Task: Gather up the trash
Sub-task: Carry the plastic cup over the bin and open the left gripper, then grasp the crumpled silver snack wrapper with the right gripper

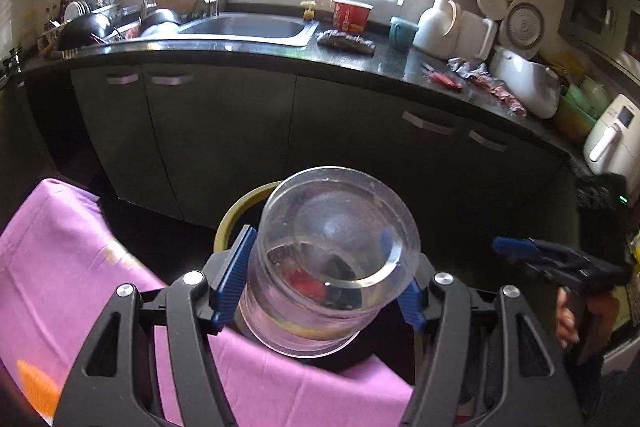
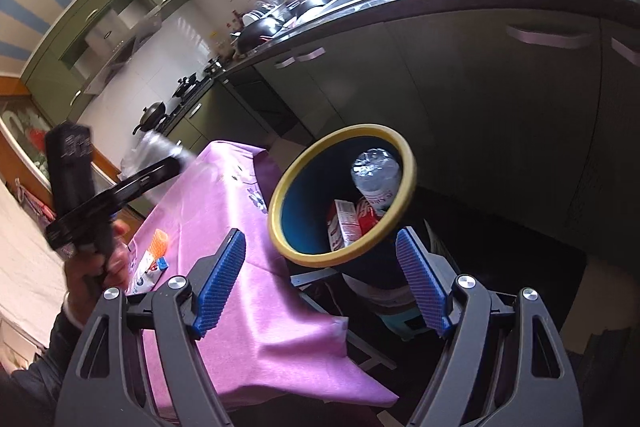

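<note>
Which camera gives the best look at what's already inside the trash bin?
The right wrist view. It looks straight into the yellow-rimmed trash bin, showing a plastic bottle and a red and white carton inside. In the left wrist view only part of the rim shows, behind the clear plastic container that the left gripper holds.

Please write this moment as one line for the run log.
left gripper: shut on clear plastic cup | right gripper: open, empty | bin: holds bottle, cartons | next: likely drop cup in bin
</note>
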### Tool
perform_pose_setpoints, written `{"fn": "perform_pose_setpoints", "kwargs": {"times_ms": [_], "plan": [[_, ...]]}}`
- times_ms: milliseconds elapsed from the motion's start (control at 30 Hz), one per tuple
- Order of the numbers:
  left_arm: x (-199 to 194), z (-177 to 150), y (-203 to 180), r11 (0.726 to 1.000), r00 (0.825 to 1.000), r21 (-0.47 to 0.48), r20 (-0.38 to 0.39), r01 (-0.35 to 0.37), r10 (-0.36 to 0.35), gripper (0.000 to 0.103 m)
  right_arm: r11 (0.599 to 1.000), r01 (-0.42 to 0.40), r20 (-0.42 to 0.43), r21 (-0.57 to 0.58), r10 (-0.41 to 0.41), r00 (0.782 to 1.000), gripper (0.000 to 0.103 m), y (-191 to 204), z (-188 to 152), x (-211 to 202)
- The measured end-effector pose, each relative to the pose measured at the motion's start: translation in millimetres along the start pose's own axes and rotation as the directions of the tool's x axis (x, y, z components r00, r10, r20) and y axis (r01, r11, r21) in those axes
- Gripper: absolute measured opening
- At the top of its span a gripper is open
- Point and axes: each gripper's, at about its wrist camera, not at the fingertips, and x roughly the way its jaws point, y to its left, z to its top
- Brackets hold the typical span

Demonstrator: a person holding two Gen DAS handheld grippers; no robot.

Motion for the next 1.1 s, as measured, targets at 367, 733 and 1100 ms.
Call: {"fn": "perform_pose_setpoints", "kwargs": {"times_ms": [367,733,1100], "plan": [[44.8,6.1,10.9,0.997,0.999,-0.068,-0.009,-0.034,0.033,0.08,1.0,-0.009,-0.029,0.028,0.01,1.0,0.078,-20.7,1.7,8.0],[-121.6,-112.0,5.3,0.979,0.982,-0.163,0.122,-0.122,0.143,0.088,0.994,-0.051,-0.145,-0.092,0.038,0.989,0.079,36.3,-10.5,50.5],[-275.3,-266.1,50.9,0.792,0.854,-0.437,0.094,-0.427,0.512,0.09,0.898,-0.289,-0.401,-0.332,0.143,0.905,0.079,193.5,-69.8,147.0]]}}
